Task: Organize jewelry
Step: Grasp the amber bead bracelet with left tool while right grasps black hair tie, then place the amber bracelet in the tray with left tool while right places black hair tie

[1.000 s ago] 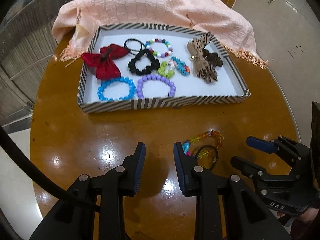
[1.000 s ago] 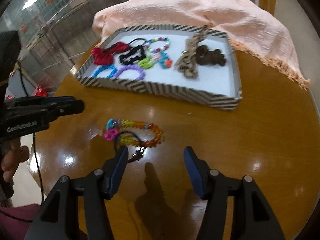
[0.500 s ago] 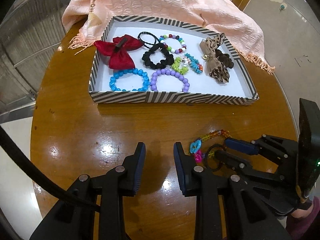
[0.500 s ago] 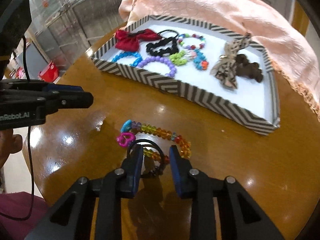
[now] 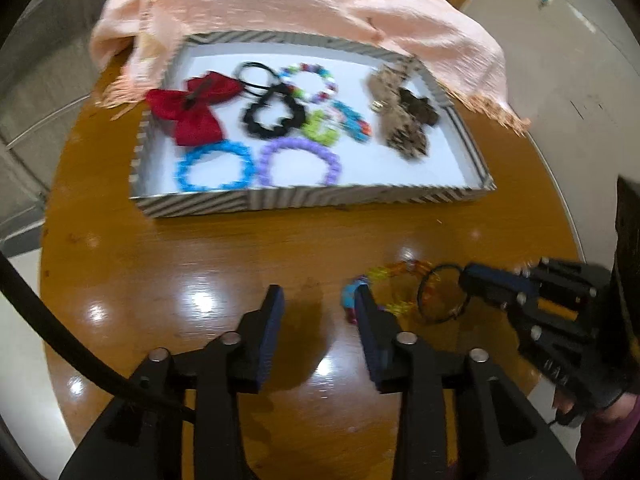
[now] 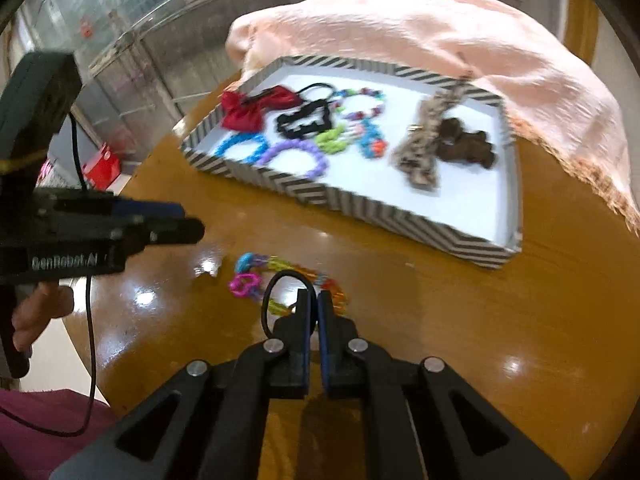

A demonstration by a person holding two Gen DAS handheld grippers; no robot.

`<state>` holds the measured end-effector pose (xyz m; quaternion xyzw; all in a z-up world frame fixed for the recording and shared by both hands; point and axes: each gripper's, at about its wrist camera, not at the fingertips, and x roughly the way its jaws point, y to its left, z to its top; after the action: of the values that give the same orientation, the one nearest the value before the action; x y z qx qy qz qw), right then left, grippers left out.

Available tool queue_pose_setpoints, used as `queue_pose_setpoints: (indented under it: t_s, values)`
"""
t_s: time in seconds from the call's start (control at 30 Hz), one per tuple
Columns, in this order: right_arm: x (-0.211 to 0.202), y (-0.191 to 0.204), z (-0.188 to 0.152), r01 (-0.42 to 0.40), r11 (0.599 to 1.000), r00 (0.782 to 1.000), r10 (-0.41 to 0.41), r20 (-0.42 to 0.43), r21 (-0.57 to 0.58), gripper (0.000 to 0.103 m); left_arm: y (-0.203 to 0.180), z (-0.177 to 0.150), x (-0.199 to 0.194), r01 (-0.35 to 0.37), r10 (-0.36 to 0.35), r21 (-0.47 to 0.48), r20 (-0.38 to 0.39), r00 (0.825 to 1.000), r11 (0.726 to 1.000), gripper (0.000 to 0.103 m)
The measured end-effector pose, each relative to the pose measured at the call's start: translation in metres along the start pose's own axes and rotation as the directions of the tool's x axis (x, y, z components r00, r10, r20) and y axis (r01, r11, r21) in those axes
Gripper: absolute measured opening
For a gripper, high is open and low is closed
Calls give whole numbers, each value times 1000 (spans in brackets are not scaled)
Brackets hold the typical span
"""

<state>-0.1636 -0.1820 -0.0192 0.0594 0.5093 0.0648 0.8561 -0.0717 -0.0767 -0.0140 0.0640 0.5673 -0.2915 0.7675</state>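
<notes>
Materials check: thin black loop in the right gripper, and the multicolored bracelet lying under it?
Thin black loop: looks like matte elastic cord, holding a limp round shape while pinched by the right gripper. Multicolored bracelet: probably glossy translucent plastic beads; amber ones glint.

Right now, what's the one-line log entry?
right gripper: shut on black hair tie | left gripper: open, empty | bead bracelet: on table | tray: filled
</notes>
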Motion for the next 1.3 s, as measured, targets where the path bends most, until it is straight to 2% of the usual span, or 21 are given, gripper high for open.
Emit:
queue_pose_setpoints:
  t_s: [0.17,0.4,0.43,0.47,0.5,0.67,0.73,0.83,1.0,1.3]
  values:
    - [-11,-18,-2,26,998,1000,-27,16,53,3,-18,-3,20,-8,11,57,-49,999,998,17]
    - [-25,-32,-4,30,995,999,-34,39,97,3,-32,-4,36,-62,68,92,-60,996,994,17]
    - [-26,-34,-4,26,994,999,-30,40,103,3,-33,-4,39,-66,72,95,-61,996,993,13]
    - [-26,-35,-4,18,994,999,-23,42,110,3,-32,-3,41,-67,73,92,-64,995,993,4]
    - [-26,-34,-4,14,994,999,-19,44,112,3,-30,-2,44,-58,64,81,-71,995,995,1]
    - [-26,-34,-5,10,994,999,-15,48,109,3,-27,1,44,-35,39,72,-68,997,997,0]
    - [-26,-35,-4,9,994,999,-15,50,111,3,-27,1,41,-37,42,77,-59,997,996,0]
    - [-29,-36,-1,7,993,998,-14,57,115,3,-29,5,28,-3,7,79,-43,999,997,0]
    - [-40,-39,6,5,993,996,-16,89,121,3,-38,14,-4,5,-8,123,23,1000,992,0]
    - [-58,-52,27,25,990,988,-46,147,137,3,-48,50,-46,-37,16,159,128,992,987,0]
